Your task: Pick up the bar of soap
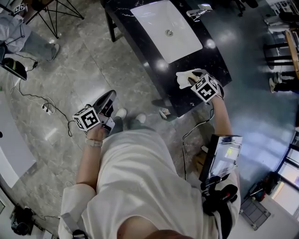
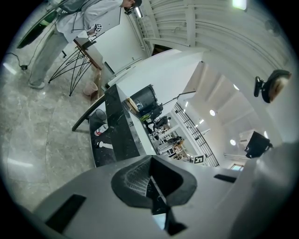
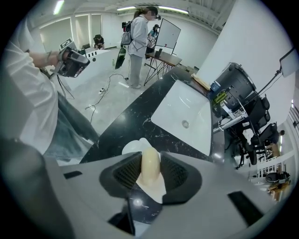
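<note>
The right gripper's (image 3: 150,175) jaws are clamped on the bar of soap (image 3: 150,161), which sits over a white dish (image 3: 132,147) on the bench (image 3: 126,130), near the sink (image 3: 187,114). The grasp looks done; lifting clear remains. The left gripper (image 2: 152,186) hangs well away from the sink, jaws closed and empty.

a person in a white shirt (image 1: 135,186) stands at the near corner of a black counter (image 1: 184,99). the right gripper (image 1: 192,80) reaches over that corner, its tip at a white thing (image 1: 182,74) near the counter's edge. the left gripper (image 1: 108,97) hangs over the grey floor (image 1: 84,70), apart from the counter. a white sink (image 1: 159,23) sits in the counter, with a tap (image 1: 198,11) beside it. a cable (image 1: 32,98) trails across the floor. 2 shoes (image 1: 122,113) show just right of the left gripper. another person (image 1: 18,32) is at top left.
</note>
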Motion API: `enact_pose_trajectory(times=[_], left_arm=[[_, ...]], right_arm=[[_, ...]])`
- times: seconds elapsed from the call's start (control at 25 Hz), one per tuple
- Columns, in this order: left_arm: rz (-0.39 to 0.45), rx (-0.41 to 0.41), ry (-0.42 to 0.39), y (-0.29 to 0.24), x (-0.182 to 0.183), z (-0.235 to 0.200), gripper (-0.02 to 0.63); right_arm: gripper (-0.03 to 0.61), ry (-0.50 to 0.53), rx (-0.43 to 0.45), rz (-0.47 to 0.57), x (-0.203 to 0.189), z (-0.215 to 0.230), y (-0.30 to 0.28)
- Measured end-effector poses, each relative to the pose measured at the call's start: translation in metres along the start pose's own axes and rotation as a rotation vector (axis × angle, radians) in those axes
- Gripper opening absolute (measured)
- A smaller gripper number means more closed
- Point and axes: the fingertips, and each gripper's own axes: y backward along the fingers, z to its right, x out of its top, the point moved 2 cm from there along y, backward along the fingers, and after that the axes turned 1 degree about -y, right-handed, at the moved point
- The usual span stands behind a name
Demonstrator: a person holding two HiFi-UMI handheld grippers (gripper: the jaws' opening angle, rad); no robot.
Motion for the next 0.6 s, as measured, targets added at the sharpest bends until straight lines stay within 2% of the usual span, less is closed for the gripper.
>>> enact_pose_trajectory(times=[0.44,0.6], left_arm=[[0.0,0.003,0.008,0.0,-0.005,0.001,0.008],[0.003,0.008,0.012,0.003,-0.006,-0.001,0.008]], right_arm=[[0.137,-0.035,0.019,-0.043,-0.016,-0.008,-0.022],[0.127,-0.089,0.031,-0.011,-0.021,-0.009,-0.026]])
